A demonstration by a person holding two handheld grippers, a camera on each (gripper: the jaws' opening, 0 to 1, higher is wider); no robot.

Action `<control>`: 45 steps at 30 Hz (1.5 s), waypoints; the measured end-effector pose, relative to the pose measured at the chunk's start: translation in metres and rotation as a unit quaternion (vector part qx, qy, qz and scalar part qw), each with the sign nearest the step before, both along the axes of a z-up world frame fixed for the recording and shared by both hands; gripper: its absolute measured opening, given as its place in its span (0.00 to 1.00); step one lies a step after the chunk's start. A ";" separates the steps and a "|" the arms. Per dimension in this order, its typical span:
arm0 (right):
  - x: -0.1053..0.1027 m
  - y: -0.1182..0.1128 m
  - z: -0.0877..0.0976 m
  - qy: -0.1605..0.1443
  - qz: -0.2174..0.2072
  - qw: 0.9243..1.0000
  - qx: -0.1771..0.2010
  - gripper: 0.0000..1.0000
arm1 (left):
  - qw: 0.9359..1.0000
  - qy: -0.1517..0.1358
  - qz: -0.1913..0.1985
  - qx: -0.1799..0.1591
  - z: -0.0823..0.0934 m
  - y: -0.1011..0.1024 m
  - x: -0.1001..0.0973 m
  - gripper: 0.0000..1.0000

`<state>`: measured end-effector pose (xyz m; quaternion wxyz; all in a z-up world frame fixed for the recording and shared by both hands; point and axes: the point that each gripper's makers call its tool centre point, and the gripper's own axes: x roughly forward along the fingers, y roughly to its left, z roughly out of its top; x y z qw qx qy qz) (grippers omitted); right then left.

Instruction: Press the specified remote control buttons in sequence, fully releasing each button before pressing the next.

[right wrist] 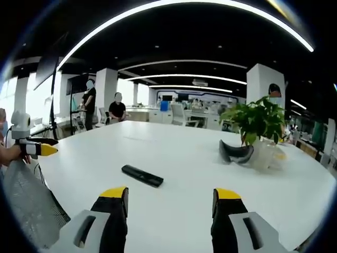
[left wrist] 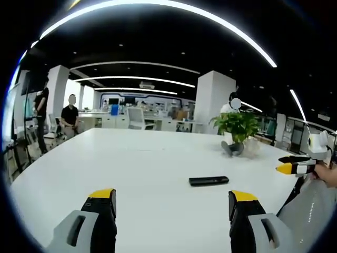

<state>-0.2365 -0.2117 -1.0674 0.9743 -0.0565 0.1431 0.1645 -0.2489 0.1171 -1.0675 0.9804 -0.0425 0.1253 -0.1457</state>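
Left hand-held gripper [left wrist: 171, 201]: jaws spread wide, nothing between them, raised above the white bench [left wrist: 147, 168]. Right hand-held gripper [right wrist: 171, 200]: likewise released and empty. One black remote control [left wrist: 209, 181] lies flat on the bench ahead of both, well apart from the jaws; in the right gripper view its long axis runs slantwise, far-left to near-right. Its buttons are too small to make out. One potted plant [right wrist: 258, 122] stands beyond, a dark curved object [right wrist: 235, 152] at its base, unidentifiable
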 end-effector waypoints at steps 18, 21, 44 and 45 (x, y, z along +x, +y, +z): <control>0.000 -0.003 0.002 -0.005 -0.007 1.000 0.003 0.62 | 0.999 -0.030 0.006 -0.043 0.014 0.002 0.001 0.92; 0.000 -0.004 -0.001 0.001 -0.007 1.000 -0.008 0.62 | 0.997 -0.041 0.021 -0.067 0.019 0.008 0.000 0.93; -0.002 -0.002 -0.003 -0.001 0.004 0.999 -0.039 0.60 | 0.999 0.003 -0.024 -0.046 0.000 -0.011 -0.001 0.94; -0.002 0.001 -0.003 -0.002 0.009 1.000 -0.030 0.61 | 0.999 0.003 -0.024 -0.046 0.000 -0.011 -0.002 0.95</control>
